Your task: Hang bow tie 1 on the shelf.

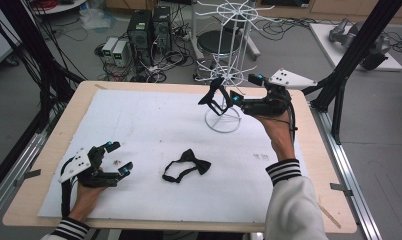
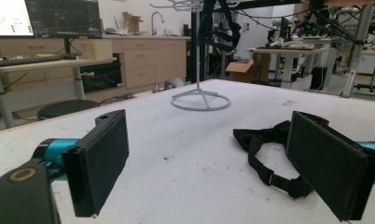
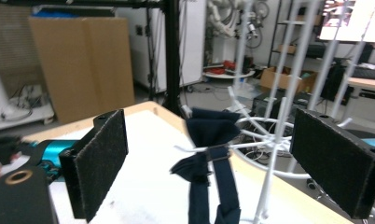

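A white wire rack [image 1: 224, 70] stands on a ring base at the back of the white mat. A dark navy bow tie [image 1: 215, 98] hangs from one of its lower arms, and it is also seen close up, bow tie [image 3: 211, 133] draped over a rack arm [image 3: 251, 144]. My right gripper [image 1: 245, 88] is open just right of it, with the tie apart from both pads. A black bow tie [image 1: 187, 165] with its strap lies flat mid-table. My left gripper [image 1: 120, 157] rests open to its left; the black tie [image 2: 262, 139] lies ahead of its right pad [image 2: 328, 163].
The white mat [image 1: 154, 125] covers a wooden table [image 1: 44, 150]. Black frame posts [image 1: 346, 70] rise at the right rear. Computers, cables and a stool sit on the floor beyond the table. The rack base [image 2: 200, 100] is far ahead of the left gripper.
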